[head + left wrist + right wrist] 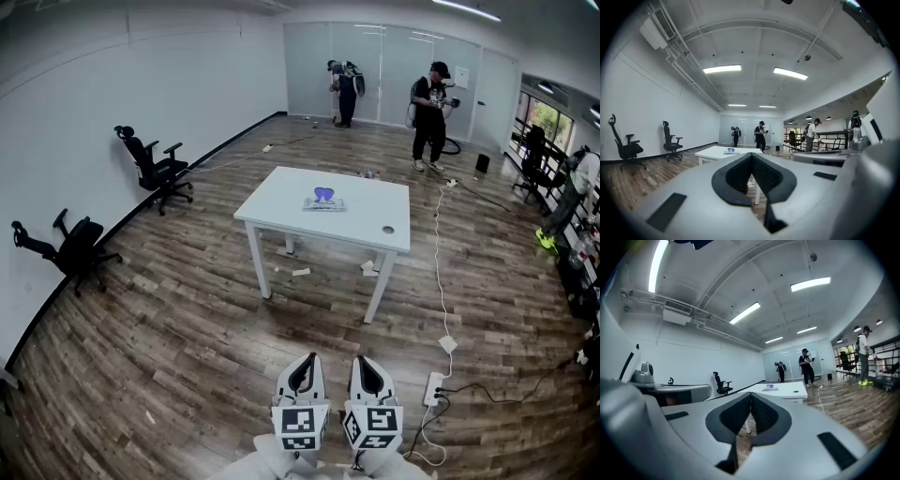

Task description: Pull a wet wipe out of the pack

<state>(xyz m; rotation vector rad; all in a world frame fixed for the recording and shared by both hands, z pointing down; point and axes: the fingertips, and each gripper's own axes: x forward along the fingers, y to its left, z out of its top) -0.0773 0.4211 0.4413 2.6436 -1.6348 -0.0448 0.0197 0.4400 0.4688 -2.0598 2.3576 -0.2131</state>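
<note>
A flat wet wipe pack [324, 200] with a purple-blue top lies on a white table [281, 201] across the room; the pack [731, 151] also shows small and far in the left gripper view, and the pack [770, 387] in the right gripper view. My left gripper [305, 367] and right gripper [367, 369] hang side by side near the floor, far from the table. Both are shut with nothing between the jaws, the pads touching at the tips. The left gripper [752, 155] and right gripper [751, 393] point toward the table.
A small round object [388, 229] sits on the table's right end. Two black office chairs [157, 170] [67, 247] stand by the left wall. Two people [430, 116] [345, 92] stand at the far end. A white cable and power strip [434, 387] lie on the wood floor to my right.
</note>
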